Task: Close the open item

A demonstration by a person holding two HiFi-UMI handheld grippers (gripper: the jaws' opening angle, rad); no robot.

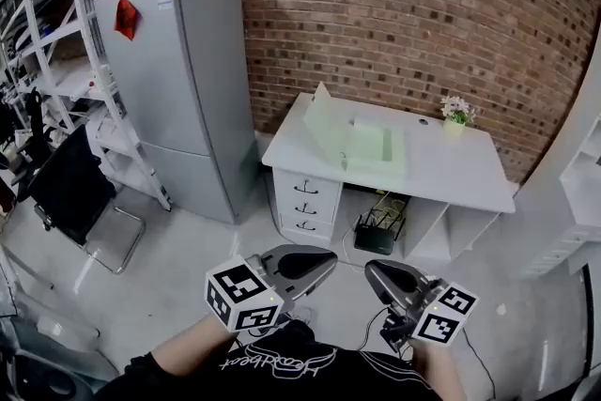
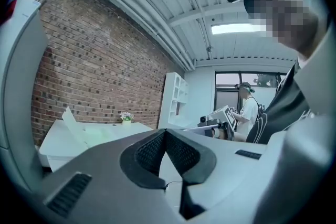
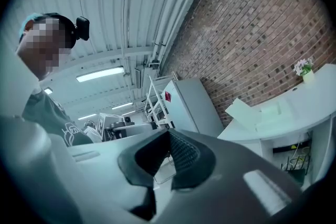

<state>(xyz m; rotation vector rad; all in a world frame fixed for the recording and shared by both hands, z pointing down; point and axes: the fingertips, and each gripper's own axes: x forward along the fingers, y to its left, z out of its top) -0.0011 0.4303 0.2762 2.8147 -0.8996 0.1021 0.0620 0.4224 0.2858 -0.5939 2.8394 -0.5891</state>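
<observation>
Head view, looking steeply down across a room with a brick wall: a white desk (image 1: 470, 169) stands against the wall, and everything below is placed from that desk.

The task's thing, a pale green folder (image 1: 371, 146), lies open on the left half of the desk top, its cover (image 1: 319, 115) standing up and leaning toward the desk's left end. A small pot of flowers (image 1: 457, 113) sits at the desk's back right corner. Three drawers (image 1: 305, 200) fill the desk's left front, and a black router (image 1: 376, 238) sits on the floor under its middle. A grey refrigerator (image 1: 178, 89) with a red tag (image 1: 126, 16) stands just left of the desk; a black chair (image 1: 70, 188) is farther left, well apart from it.

You hold both grippers low against your body, well in front of the desk and touching nothing. The left gripper (image 1: 329, 259) has its jaws brought together at the tips with nothing between them, as the left gripper view confirms. The right gripper (image 1: 372, 267) is the same: tips meeting, empty, with the open folder far off beyond it in the right gripper view
</observation>
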